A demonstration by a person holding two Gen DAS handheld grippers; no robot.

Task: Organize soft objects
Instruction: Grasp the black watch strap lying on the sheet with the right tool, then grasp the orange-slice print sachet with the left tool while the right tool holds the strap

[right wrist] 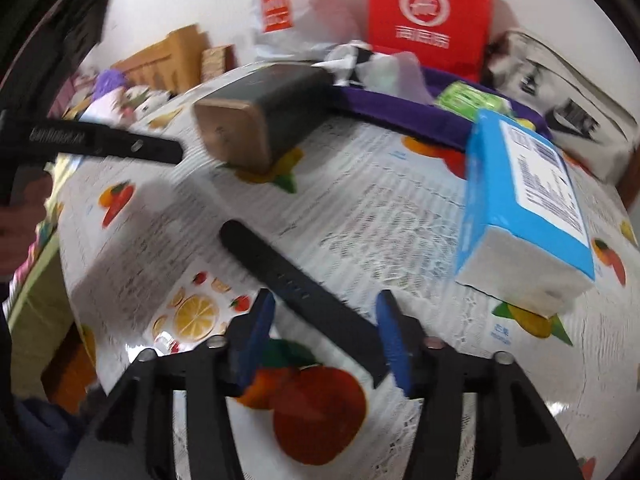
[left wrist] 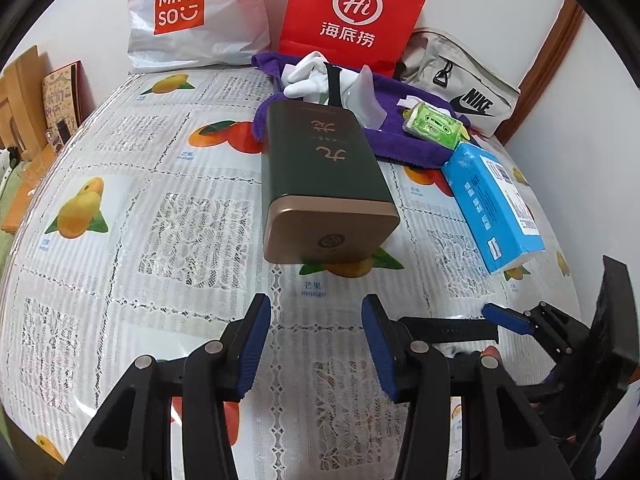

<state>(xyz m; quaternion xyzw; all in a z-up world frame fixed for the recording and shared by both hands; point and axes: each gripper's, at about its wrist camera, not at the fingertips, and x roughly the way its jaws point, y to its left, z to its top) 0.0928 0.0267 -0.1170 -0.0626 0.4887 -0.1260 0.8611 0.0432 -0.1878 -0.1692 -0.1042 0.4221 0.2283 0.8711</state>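
Our right hand-held gripper (right wrist: 324,332) has its blue pads apart, and a black strap (right wrist: 296,292) lies flat on the table (right wrist: 400,208) between them, not pinched that we can see. The strap's long axis runs on a slant, from the near right pad away toward the left, so the pads straddle only its near end. Our left hand-held gripper (left wrist: 316,340) also stands apart with nothing in it, just to the strap's left and farther from it than the right one. Beyond the strap stands the dark green tin (left wrist: 324,176), and behind that a purple towel (left wrist: 404,140) carrying white gloves (left wrist: 308,76). We judge the right hand best placed to close on the strap.
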